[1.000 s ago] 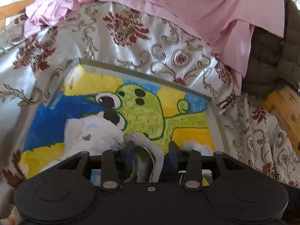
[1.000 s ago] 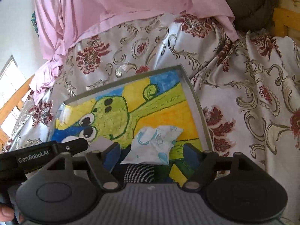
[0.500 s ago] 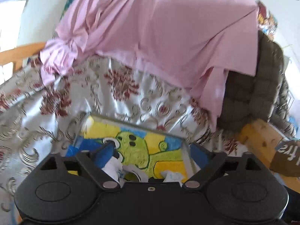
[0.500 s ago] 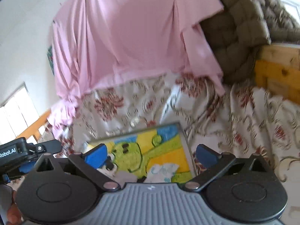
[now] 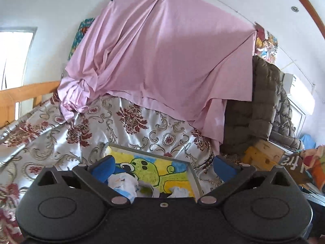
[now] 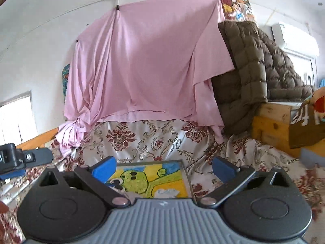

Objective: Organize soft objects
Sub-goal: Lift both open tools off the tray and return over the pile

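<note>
Both claws hang above the bed with nothing in them. The left gripper (image 5: 162, 167) has just been opening and its blue fingers (image 5: 103, 167) now stand spread wide; the right gripper (image 6: 162, 167) is spread just as wide. Below them a tray (image 5: 194, 174) with a green cartoon figure painted on it lies on the flowered bedspread (image 5: 142, 126). Crumpled white cloths (image 5: 121, 185) lie inside the tray at its near edge, another small one (image 6: 165, 192) to the right. A pink sheet (image 5: 162, 61) hangs behind.
</note>
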Motion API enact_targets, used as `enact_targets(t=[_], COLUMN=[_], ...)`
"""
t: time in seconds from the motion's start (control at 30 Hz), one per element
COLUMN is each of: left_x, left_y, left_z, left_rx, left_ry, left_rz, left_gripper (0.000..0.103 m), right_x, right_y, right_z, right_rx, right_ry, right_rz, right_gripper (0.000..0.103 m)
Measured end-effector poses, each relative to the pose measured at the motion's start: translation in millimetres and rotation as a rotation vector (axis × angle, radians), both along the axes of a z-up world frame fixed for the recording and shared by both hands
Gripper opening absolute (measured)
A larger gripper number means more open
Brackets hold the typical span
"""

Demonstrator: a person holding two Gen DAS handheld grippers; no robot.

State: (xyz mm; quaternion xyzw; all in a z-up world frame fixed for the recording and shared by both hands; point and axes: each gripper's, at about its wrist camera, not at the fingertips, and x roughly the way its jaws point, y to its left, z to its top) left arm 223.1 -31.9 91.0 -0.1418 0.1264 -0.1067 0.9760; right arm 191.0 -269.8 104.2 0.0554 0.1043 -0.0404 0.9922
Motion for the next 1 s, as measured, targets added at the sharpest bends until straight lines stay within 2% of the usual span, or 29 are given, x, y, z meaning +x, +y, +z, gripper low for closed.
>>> enact_targets(t=[0.13,0.33,0.53,0.73,1.0], left_x=[-32,-75,-104,-119,-135], left_y=[9,27,44,52,53], left_z=[-3,-11,-22,-27,-31], left_rx=[0.015,0.051,0.094,0.099,0.152], left_ry=[-0.022,-0.057,-0.050,-0.033,-0.031], left_rz=[0.009,0.058,0.115,0.157,0.178], left_gripper=[0.102,0.102,0.102,0.102,0.102], right_x=[-35,-78,-99,-116,-130], right_y=[8,26,40,48,51], right_z=[-6,-13,-17,-21,-20], right_rx=[-0.013,-0.117,-0.137,-0.126,-0.105], right_ry=[-0.028,-0.112,-0.102,-0.067,-0.084], right_rz=[-0.020,-0.080,-0.065,-0.060,-0.050], right_gripper=[0.103,0.103,0.103,0.103,0.103])
